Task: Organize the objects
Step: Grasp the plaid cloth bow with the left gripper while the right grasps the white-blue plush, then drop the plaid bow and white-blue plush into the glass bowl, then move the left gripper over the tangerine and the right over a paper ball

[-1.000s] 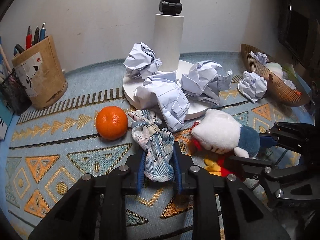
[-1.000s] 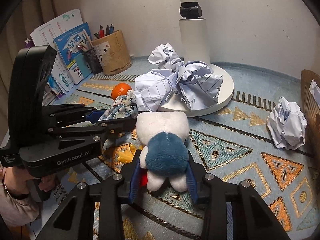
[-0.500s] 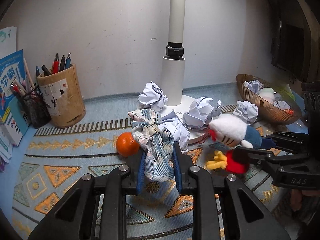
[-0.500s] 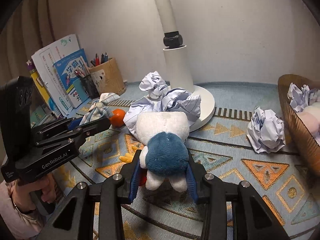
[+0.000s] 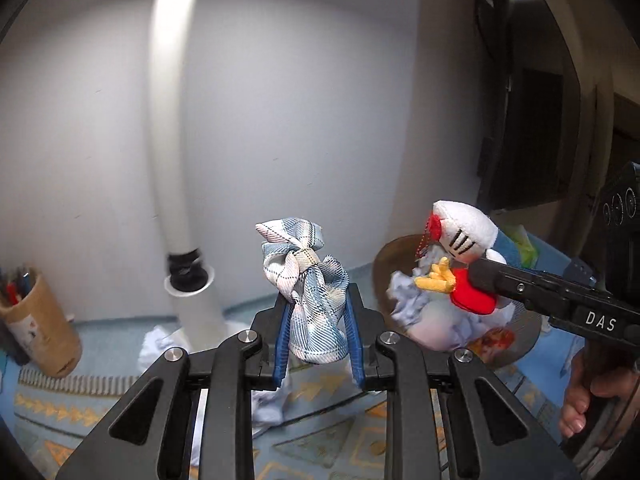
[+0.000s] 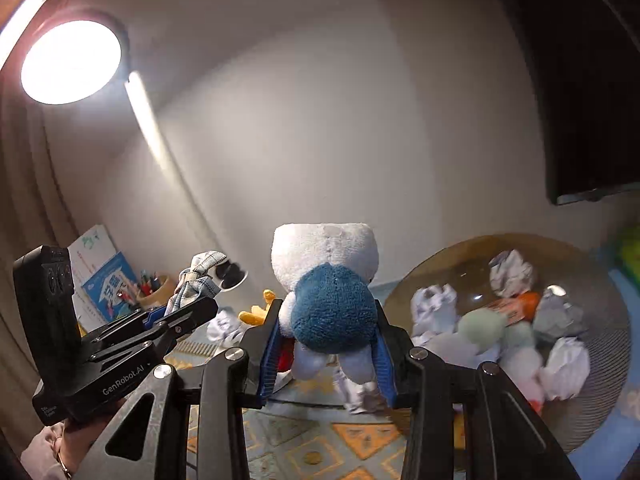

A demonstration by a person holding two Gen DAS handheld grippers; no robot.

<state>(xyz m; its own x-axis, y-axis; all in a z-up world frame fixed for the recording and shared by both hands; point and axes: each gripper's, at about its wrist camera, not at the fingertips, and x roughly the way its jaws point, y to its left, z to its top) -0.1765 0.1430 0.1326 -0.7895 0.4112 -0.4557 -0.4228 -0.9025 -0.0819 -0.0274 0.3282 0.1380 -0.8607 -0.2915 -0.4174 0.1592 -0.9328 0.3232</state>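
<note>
We see the left claw (image 5: 318, 320) clenched on a knotted blue-and-white plaid cloth bundle (image 5: 308, 280), its blue pads pressing the lower folds from either side so that the knot stands clear above the fingertips; the bundle hangs in the air, well apart from the patterned blue mat on the surface (image 5: 320, 440). The right claw (image 6: 326, 344) grasps a white-and-blue plush toy with yellow feet (image 6: 326, 292) by its blue rear, head pointing away; this hold, we judge, leaves the soft body free to drop forward. Just beyond and to the right of the toy lies the round woven brown basket (image 6: 592, 412), already holding crumpled white paper balls (image 6: 568, 364); we take it as the likely destination. The white lamp post (image 5: 172, 120) stands behind the bundle, apart from it.
</note>
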